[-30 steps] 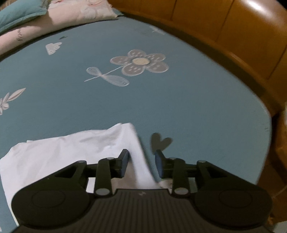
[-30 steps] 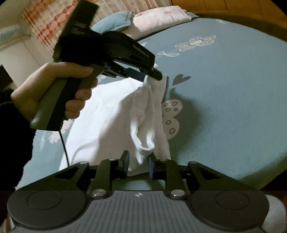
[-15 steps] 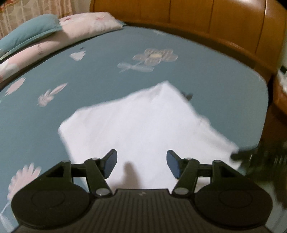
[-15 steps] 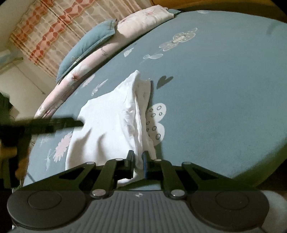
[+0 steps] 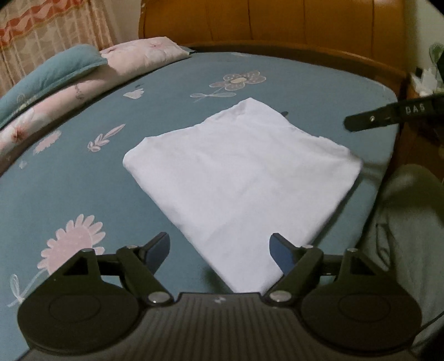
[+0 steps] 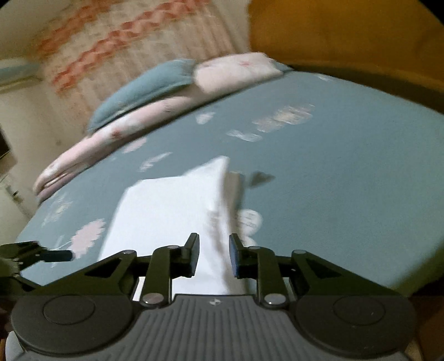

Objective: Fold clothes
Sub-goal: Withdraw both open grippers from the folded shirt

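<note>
Both grippers tilt down over the bed [image 5: 69,194]. The left gripper [image 5: 220,251] has just been opening, jaws wide and empty above the near corner of the folded white garment [image 5: 241,177], lying flat near the bed's right edge. The right gripper [image 6: 213,255] (blurred) has eased open, holding nothing. Only the left view shows grey fabric [image 5: 410,236] beside the bed.

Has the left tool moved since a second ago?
Yes. The left tool backed away from the headboard; the flower print sits farther up the view, and the whole shirt now shows.
</note>
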`<state>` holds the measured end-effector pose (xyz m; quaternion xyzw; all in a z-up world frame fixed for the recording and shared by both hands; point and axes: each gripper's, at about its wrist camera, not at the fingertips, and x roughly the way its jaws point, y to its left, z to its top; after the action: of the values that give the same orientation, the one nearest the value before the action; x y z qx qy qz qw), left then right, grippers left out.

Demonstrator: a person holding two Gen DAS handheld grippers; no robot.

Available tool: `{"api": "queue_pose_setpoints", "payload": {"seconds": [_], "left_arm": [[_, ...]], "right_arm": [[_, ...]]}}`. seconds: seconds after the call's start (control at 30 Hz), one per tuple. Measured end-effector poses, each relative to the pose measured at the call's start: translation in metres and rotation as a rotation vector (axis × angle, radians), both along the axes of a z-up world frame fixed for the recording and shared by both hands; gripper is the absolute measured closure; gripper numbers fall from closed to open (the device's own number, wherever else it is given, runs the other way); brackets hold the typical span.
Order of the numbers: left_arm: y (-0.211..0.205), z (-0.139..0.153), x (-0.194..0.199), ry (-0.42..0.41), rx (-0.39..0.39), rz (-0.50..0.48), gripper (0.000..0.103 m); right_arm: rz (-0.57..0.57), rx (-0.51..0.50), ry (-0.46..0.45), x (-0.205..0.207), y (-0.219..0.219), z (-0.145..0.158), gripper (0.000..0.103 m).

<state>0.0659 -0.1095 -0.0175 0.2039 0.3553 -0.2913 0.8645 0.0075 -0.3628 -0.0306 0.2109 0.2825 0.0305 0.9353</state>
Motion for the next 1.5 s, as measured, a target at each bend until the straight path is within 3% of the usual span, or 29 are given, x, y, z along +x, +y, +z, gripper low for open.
{"api": "queue_pose_setpoints", "payload": {"seconds": [0.17, 0.3, 0.4, 0.5, 0.73, 0.83, 0.97, 1.1, 1.3, 1.5], "left_arm": [[-0.008, 0.000, 0.016, 0.030, -0.105, -0.051, 0.024], [-0.023, -0.010, 0.028, 0.026, -0.100, -0.124, 0.024], [-0.026, -0.031, 0.047, 0.094, -0.056, -0.072, 0.023], [-0.020, -0.038, 0.052, 0.126, -0.097, -0.057, 0.023], [-0.020, -0.009, 0.064, 0.077, -0.096, -0.067, 0.020], [-0.021, -0.015, 0.079, 0.116, -0.126, -0.031, 0.020], [-0.022, -0.035, 0.092, 0.162, -0.137, 0.013, 0.020], [-0.020, -0.031, 0.092, 0.167, -0.147, 0.019, 0.020], [-0.023, -0.010, 0.110, 0.109, -0.173, 0.046, 0.020], [-0.028, -0.031, 0.144, 0.137, -0.163, 0.122, 0.020]], "right_arm": [[0.067, -0.005, 0.034, 0.019, 0.023, -0.010, 0.072], [0.087, -0.036, 0.076, 0.031, 0.034, -0.022, 0.072], [0.063, -0.041, 0.116, 0.033, 0.029, -0.031, 0.072], [0.055, -0.004, 0.137, 0.034, 0.021, -0.041, 0.072], [0.074, -0.016, 0.078, 0.037, 0.020, -0.029, 0.071], [0.095, -0.045, 0.066, 0.049, 0.024, -0.028, 0.065], [0.092, -0.029, 0.113, 0.064, 0.018, -0.046, 0.068], [0.106, -0.024, 0.107, 0.063, 0.016, -0.047, 0.068], [0.095, -0.006, 0.101, 0.062, 0.015, -0.050, 0.067], [0.097, 0.013, 0.096, 0.060, 0.013, -0.051, 0.067]]}}
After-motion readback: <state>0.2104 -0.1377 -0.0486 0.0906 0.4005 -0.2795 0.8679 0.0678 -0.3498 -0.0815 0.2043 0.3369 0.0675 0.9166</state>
